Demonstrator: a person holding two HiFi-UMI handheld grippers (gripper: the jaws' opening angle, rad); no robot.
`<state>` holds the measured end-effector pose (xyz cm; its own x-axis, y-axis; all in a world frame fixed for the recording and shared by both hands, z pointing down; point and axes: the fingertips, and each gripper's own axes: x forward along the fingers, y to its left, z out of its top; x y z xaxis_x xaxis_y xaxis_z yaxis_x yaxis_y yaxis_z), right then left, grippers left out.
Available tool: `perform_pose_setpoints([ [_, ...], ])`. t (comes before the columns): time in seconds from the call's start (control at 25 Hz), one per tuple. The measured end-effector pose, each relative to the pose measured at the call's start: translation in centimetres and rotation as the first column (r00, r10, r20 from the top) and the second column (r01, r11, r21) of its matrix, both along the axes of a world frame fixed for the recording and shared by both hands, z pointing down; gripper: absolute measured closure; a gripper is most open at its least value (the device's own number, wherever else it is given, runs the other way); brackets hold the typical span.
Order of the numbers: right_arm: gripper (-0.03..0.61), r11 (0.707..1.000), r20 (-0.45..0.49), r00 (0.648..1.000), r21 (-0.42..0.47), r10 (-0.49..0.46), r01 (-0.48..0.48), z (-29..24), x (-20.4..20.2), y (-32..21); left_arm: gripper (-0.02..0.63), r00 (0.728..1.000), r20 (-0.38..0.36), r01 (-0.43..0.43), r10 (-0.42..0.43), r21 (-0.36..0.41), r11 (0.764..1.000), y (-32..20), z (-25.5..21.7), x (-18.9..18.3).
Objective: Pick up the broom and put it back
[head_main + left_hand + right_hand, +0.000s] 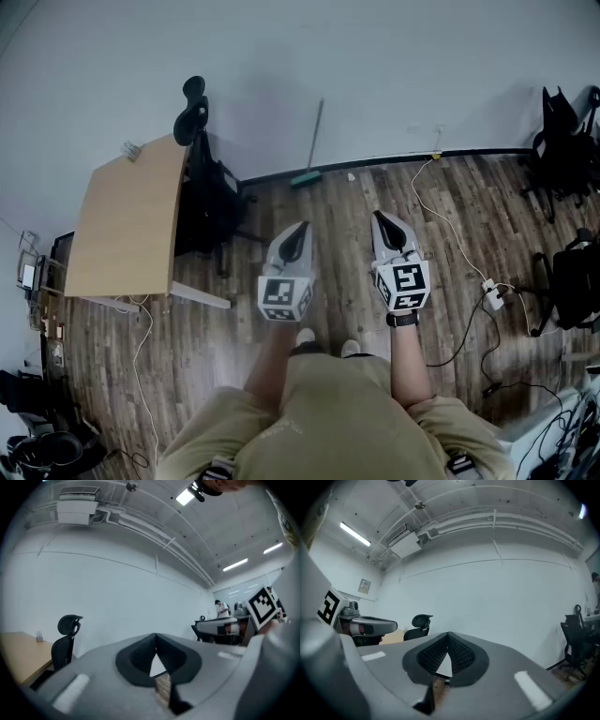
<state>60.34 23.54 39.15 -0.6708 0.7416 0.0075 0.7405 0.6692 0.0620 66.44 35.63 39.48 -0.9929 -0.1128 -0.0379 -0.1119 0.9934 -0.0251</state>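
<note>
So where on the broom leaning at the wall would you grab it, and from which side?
Grip the broom mid-handle, coming from the room side: the thin shaft leans against the wall with its head on the floor, so only the front is free.

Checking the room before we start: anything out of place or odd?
Only the white power strip and black cables sprawling loose on the wooden floor; the green-headed broom leans neatly against the white wall.

Left gripper (300, 228) and right gripper (379, 217) held level, side by side, both jaws closed, empty
</note>
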Motion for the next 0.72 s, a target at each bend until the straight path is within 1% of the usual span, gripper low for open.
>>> perform_pose_setpoints([
  [0.2, 0.572, 0.999, 0.006, 1.0, -0.04, -0.031, 0.031, -0.8, 1.4, 1.1, 0.611, 1.0, -0.023, -0.017, 0.016, -0.026, 1.0, 0.2, 0.0, 1.0],
  [0.32, 0.572, 0.997, -0.011, 1.0, -0.068, -0.027, 0.026, -1.2, 0.7, 2.1, 0.611, 0.999, -0.033, -0.005, 0.004, -0.027, 1.0, 1.4, 0.3, 1.0],
  [0.44, 0.572, 0.994, -0.034, 0.997, -0.088, -0.065, 0.062, -0.5, 0.3, 4.3, 0.612, 0.998, -0.056, 0.014, -0.015, -0.015, 1.0, 3.4, 1.4, 0.6],
  [0.52, 0.572, 0.994, -0.045, 0.996, -0.076, -0.077, 0.074, 0.2, -0.3, 5.8, 0.611, 0.998, -0.06, 0.015, -0.015, 0.007, 1.0, 4.8, 1.8, -0.5],
  [0.6, 0.572, 0.996, -0.059, 0.996, -0.055, -0.07, 0.066, 0.8, -2.0, 6.7, 0.611, 0.998, -0.063, 0.005, -0.004, 0.019, 1.0, 5.6, 2.1, -2.7],
  [0.72, 0.572, 0.999, -0.099, 0.994, -0.028, -0.034, 0.032, 1.6, -5.9, 7.4, 0.611, 0.997, -0.073, -0.031, 0.029, -0.016, 0.999, 6.0, 2.4, -6.4],
])
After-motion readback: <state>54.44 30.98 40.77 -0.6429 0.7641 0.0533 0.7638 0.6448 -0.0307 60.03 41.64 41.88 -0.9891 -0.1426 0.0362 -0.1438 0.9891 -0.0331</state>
